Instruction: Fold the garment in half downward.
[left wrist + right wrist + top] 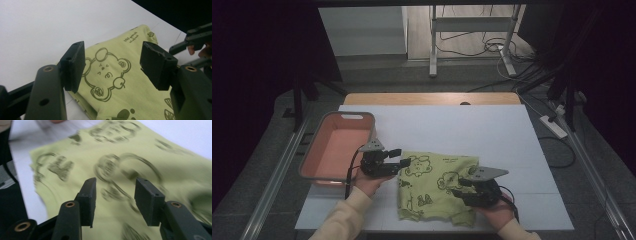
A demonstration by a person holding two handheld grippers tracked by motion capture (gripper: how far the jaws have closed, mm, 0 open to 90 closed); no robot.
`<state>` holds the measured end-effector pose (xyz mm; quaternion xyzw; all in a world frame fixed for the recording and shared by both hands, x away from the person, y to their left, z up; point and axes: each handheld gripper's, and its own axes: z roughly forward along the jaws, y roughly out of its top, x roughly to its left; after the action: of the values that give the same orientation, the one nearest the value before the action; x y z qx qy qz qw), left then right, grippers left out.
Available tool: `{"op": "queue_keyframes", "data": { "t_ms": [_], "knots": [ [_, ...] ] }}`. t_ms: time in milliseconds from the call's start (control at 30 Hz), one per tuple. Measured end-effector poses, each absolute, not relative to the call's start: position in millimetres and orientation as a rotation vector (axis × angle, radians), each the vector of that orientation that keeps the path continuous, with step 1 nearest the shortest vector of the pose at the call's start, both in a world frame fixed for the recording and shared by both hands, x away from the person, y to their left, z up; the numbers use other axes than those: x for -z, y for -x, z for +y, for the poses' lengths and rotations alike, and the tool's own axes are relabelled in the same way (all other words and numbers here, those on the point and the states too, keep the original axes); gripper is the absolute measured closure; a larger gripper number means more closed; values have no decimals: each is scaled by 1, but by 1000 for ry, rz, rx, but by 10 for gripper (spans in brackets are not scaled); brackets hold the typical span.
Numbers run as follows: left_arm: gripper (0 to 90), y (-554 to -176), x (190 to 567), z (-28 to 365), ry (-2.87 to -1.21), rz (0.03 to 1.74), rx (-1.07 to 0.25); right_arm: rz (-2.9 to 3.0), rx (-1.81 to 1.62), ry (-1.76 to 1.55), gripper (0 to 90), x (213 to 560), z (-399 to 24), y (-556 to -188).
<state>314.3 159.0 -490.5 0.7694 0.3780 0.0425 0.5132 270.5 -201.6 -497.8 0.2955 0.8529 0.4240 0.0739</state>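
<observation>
A light green garment (pixel 434 186) printed with dark cartoon bears lies folded on the white table cover, near the front edge. My left gripper (pixel 401 158) hovers at the garment's left edge, open, with the bear print (pixel 106 75) showing between its spread jaws. My right gripper (pixel 458 189) is over the garment's right front part, open too. The green cloth (pixel 117 170) lies under it, with nothing pinched between the jaws.
A pink basket (pixel 312 161) with a grey rim stands at the table's left side, close to the left gripper. The white table cover (pixel 472 130) stretches bare behind the garment. Beyond the table stand a metal frame (pixel 472 30) and floor cables.
</observation>
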Motion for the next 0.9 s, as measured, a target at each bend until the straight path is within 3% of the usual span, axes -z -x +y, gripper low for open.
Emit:
{"op": "queue_keyframes", "data": {
  "t_ms": [233, 700, 733, 767, 800, 833, 867, 900],
  "knots": [
    [372, -314, 490, 159, -1849, 910, -103, 2552, -1239, -1005, 479, 503, -235, -268],
    [372, -317, 490, 154, -1856, 895, -95, 2684, -1115, -1024, 460, 518, -233, -259],
    [372, -318, 490, 154, -1857, 893, -95, 2686, -1102, -1017, 490, 518, -233, -258],
    [372, -318, 490, 154, -1857, 891, -95, 2682, -1075, -998, 589, 518, -231, -256],
    [372, -318, 490, 153, -1859, 890, -94, 2682, -1075, -998, 589, 518, -231, -256],
    [372, -319, 489, 153, -1858, 888, -93, 2696, -1058, -963, 693, 517, -230, -253],
    [373, -319, 489, 153, -1858, 888, -93, 2696, -1058, -963, 693, 517, -230, -253],
    [373, -319, 489, 152, -1858, 887, -90, 2705, -1046, -952, 780, 517, -230, -252]
  ]
}}
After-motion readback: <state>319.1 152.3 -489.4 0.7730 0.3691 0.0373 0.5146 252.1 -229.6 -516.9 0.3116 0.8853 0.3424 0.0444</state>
